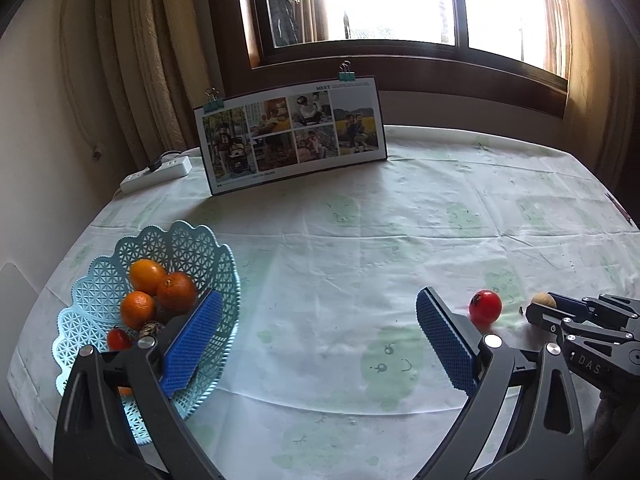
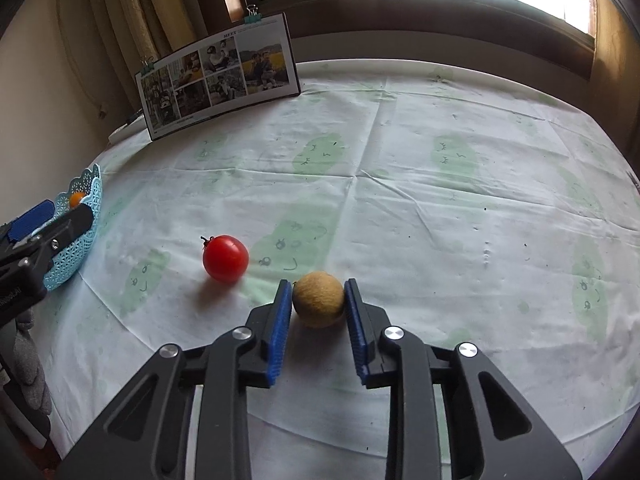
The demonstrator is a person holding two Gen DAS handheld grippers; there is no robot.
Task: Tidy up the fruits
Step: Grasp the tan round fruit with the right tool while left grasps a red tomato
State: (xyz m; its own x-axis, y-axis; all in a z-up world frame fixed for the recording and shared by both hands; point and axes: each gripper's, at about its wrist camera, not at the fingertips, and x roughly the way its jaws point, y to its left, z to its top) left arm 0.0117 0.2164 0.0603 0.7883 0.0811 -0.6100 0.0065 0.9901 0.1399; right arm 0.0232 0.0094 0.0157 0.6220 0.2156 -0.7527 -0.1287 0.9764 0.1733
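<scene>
The right claw (image 2: 318, 304) is seen pinching a small tan fruit (image 2: 319, 299) between its blue pads (image 2: 280, 320), one pad pressed to each side; whether the fruit rests on the desk (image 2: 440, 208) or is raised just off it cannot be told. A red tomato (image 2: 225, 258) lies on the pale green-patterned cloth just to the left of that fruit, apart from it. The left claw (image 1: 320, 336) is held spread wide with nothing between its pads, above the desk's near part. Its left finger (image 1: 196, 336) is seen in front of a light blue lattice basket (image 1: 192, 240), which sits at the left side of the desk. In the basket three oranges (image 1: 176, 292) are piled together, with a small red tomato (image 1: 118, 339) and a darker brownish item beside them, too hidden to name. A photo card (image 1: 292, 136) with binder clips is stood at the far side, and a white power strip (image 1: 156, 174) lies beside it.
</scene>
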